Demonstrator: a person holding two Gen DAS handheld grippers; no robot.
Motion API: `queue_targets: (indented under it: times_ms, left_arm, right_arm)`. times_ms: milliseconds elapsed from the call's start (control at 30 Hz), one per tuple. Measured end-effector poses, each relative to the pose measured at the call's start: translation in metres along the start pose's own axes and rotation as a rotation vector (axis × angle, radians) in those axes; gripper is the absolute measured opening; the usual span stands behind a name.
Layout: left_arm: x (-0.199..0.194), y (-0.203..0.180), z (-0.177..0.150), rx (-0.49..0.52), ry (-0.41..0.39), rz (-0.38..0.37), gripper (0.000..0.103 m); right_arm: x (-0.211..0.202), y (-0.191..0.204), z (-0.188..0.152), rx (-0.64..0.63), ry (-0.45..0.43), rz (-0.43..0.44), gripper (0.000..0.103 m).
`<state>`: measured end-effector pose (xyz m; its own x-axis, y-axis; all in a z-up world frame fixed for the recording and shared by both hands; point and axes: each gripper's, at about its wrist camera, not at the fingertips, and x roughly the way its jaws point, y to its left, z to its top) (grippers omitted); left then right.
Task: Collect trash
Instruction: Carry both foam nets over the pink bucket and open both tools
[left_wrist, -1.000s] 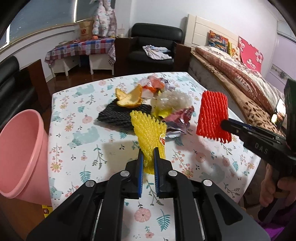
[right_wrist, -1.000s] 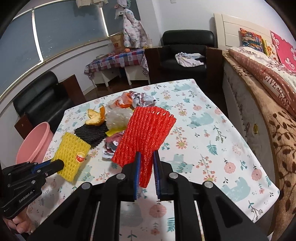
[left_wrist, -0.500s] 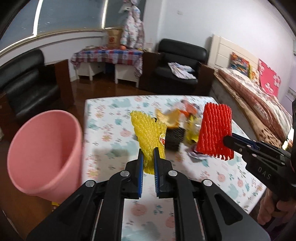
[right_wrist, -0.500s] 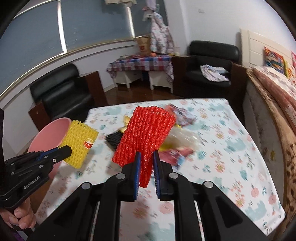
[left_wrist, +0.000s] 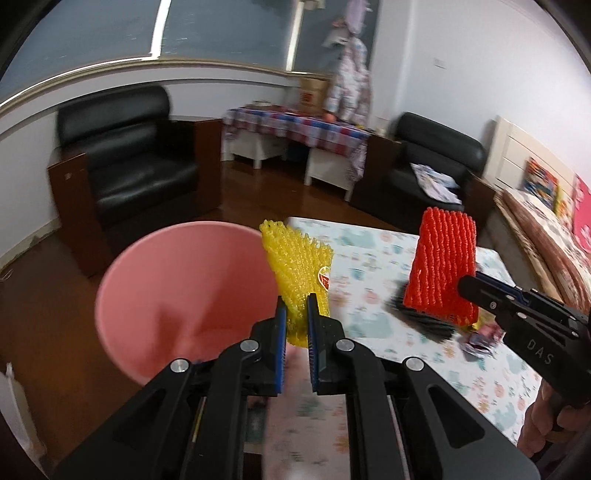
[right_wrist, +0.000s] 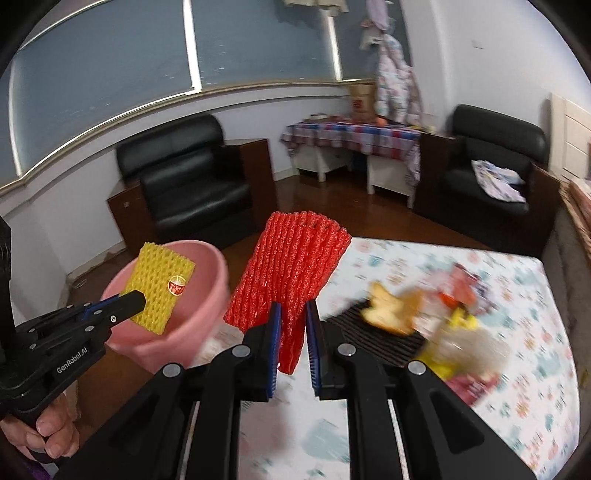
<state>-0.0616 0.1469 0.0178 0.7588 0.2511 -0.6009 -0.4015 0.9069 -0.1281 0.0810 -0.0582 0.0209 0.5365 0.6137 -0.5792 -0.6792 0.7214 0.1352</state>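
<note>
The left claw pinches the lower end of a yellow foam net between its blue pads, and the net stands upright from the jaws. Seen from the right wrist, that net hangs in front of the mouth of the pink bin, which stands beside the table's near corner. The right claw is clamped on the bottom of a red foam net, which also rises upright, above the table edge and just beside the bin. A hand grips the handle of the left claw at the lower left of the right wrist view.

Beyond the claws, the table wears a floral cloth and carries the rest of the trash: a black foam net with a piece of orange peel lying on it, and blurred wrappers further right.

Further back stand a black armchair on the dark wooden floor, a small table with a checked cloth, and a second black armchair.
</note>
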Motion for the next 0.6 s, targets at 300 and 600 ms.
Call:
queue_targets:
  times_ms: [300,600]
  left_arm:
    - [-0.001,0.045,0.002,-0.074,0.009,0.119,0.010]
    - [0.007,0.061,0.001,-0.099,0.033,0.164,0.010]
  right_arm:
    - [0.043,0.062,0.018,-0.102,0.038,0.106,0.013]
    - [0.080,0.097,0.017,-0.154,0.101,0.163,0.013]
